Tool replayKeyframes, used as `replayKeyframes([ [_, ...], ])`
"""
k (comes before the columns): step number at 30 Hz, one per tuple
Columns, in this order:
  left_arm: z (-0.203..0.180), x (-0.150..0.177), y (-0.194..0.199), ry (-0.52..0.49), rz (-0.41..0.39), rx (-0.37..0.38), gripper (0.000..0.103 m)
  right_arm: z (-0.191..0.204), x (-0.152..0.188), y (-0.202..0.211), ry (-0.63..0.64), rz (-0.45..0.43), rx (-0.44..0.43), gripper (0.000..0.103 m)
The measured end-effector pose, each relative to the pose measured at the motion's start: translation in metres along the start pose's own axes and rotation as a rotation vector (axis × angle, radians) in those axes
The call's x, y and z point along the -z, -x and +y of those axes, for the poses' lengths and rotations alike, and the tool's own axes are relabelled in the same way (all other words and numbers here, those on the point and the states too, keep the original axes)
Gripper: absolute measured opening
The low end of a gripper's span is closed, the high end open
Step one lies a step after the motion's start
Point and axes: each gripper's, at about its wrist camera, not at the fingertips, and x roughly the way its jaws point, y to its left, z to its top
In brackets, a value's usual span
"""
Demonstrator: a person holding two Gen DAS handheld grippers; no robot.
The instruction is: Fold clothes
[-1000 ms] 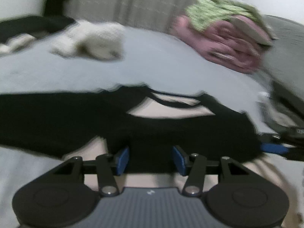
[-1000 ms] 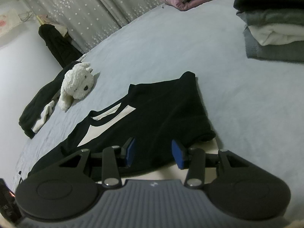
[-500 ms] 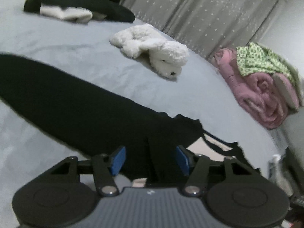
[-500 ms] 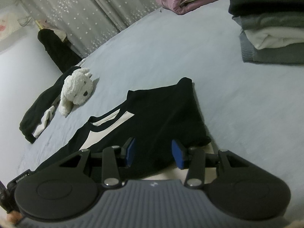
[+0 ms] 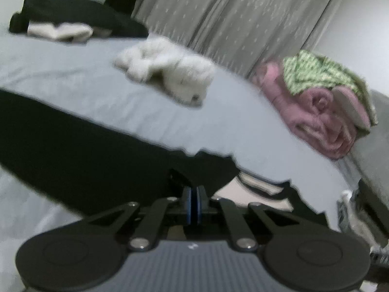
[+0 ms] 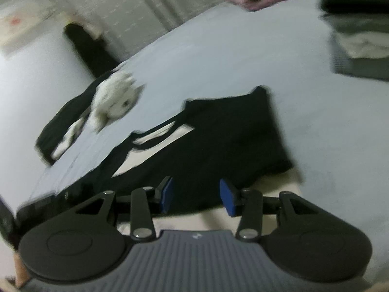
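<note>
Since half a second ago the left gripper has clamped its jaws onto a fold of the black shirt, which lies flat on the grey-blue bed sheet. The right gripper hovers over the shirt's hem, jaws apart. Bare sheet surrounds the shirt; no writing is legible.

the bed sheet lies bare from 12 to 2 o'clock of the black shirt, giving open passage there. a white plush toy and a dark clothes heap block 10 o'clock. a folded stack stands at 2 o'clock, well apart. pink bedding with a green cloth closes the far corner.
</note>
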Motion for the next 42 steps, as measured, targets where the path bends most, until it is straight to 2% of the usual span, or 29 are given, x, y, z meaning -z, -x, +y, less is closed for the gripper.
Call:
replayKeyframes([
  [4,-0.007,-0.012,0.017,0.011,-0.094,0.036,0.004,0.019,0.01,-0.008,0.096,0.042,-0.082,0.047],
  [6,-0.008,-0.016,0.02,0.0,-0.121,0.035,0.004,0.022,0.013,-0.011,0.119,0.051,-0.095,0.052],
  [9,-0.001,-0.015,0.015,-0.008,-0.112,-0.001,0.004,0.018,0.014,-0.014,0.111,0.051,-0.097,0.057],
  [17,0.014,-0.011,0.002,-0.037,-0.087,-0.102,0.0,-0.023,0.007,-0.011,-0.073,0.014,-0.032,0.059],
  [23,0.028,-0.009,-0.007,0.006,0.002,-0.116,0.0,-0.046,-0.002,0.001,-0.203,-0.025,-0.019,0.059],
  [25,0.034,-0.009,-0.008,0.044,0.02,-0.103,0.002,-0.048,-0.006,0.009,-0.199,-0.037,-0.01,0.059],
  [29,0.038,-0.008,-0.01,0.095,0.033,-0.062,0.026,-0.049,-0.015,0.021,-0.183,-0.077,0.005,0.059],
  [36,0.029,-0.002,-0.02,0.068,0.055,-0.061,0.026,-0.04,-0.024,0.016,-0.076,-0.114,0.078,0.059],
  [42,0.027,-0.001,-0.03,0.074,0.062,-0.055,0.024,-0.046,-0.047,0.023,-0.06,-0.171,0.113,0.059],
])
